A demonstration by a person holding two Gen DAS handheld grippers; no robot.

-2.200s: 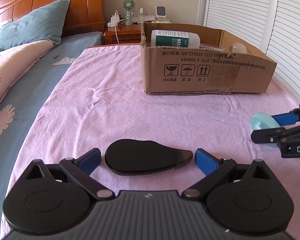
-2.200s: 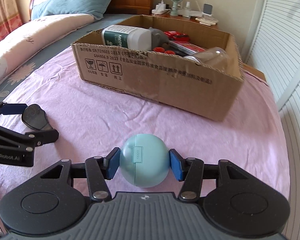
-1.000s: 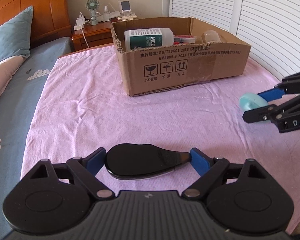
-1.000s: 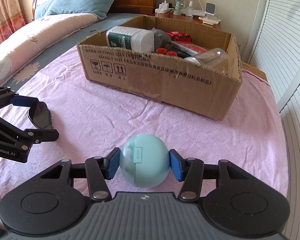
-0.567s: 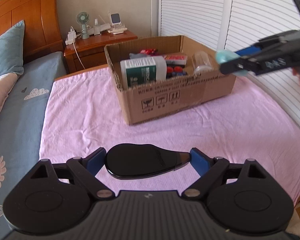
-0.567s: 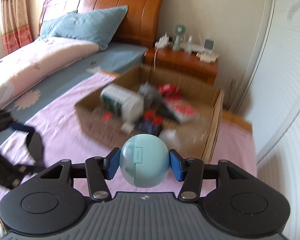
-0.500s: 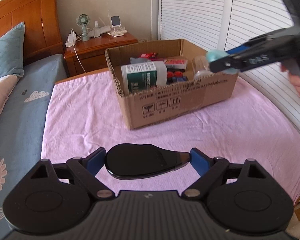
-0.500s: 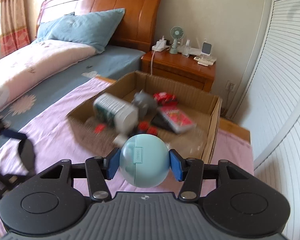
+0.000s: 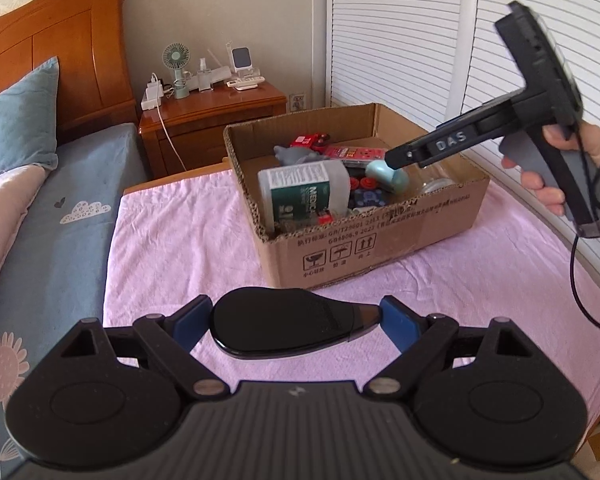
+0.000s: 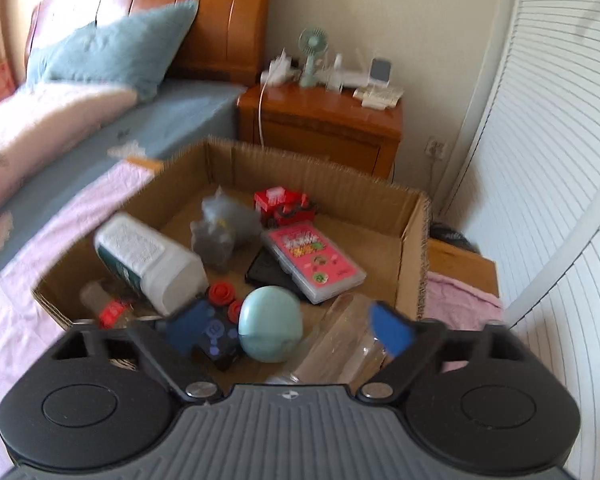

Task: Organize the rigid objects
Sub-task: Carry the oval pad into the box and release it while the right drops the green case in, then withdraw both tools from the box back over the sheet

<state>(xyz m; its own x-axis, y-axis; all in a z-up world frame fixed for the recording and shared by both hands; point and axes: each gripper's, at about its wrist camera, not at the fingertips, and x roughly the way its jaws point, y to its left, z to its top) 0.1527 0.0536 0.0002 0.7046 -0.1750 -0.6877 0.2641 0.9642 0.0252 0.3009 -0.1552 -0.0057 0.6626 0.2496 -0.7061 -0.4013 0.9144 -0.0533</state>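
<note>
Box: my cardboard box point(image 9: 380, 240) on pink sheet point(image 9: 172, 248) holds white bottle point(image 10: 148, 264), pink case point(image 10: 314, 256), teal ball point(image 10: 270, 328)
Right gripper point(image 10: 288, 330): jaws wide over box, ball loose between
Left gripper point(image 9: 296, 322): clamped on black case point(image 9: 284, 322), short of box

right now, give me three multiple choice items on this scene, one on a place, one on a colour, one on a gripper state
1. Where is the round case?
A. inside the cardboard box
B. on the pink sheet
C. on the nightstand

2. What colour is the round case?
A. red
B. pale teal
C. black

3. What is the state of the left hand-held gripper?
A. open and empty
B. shut on the black flat case
C. shut on a bottle

Answers:
1. A: it lies among the box's contents, and the open right hand-held gripper does not clamp it.
2. B: its shell is pale teal in both views.
3. B: the blue pads press both ends of the black case.
</note>
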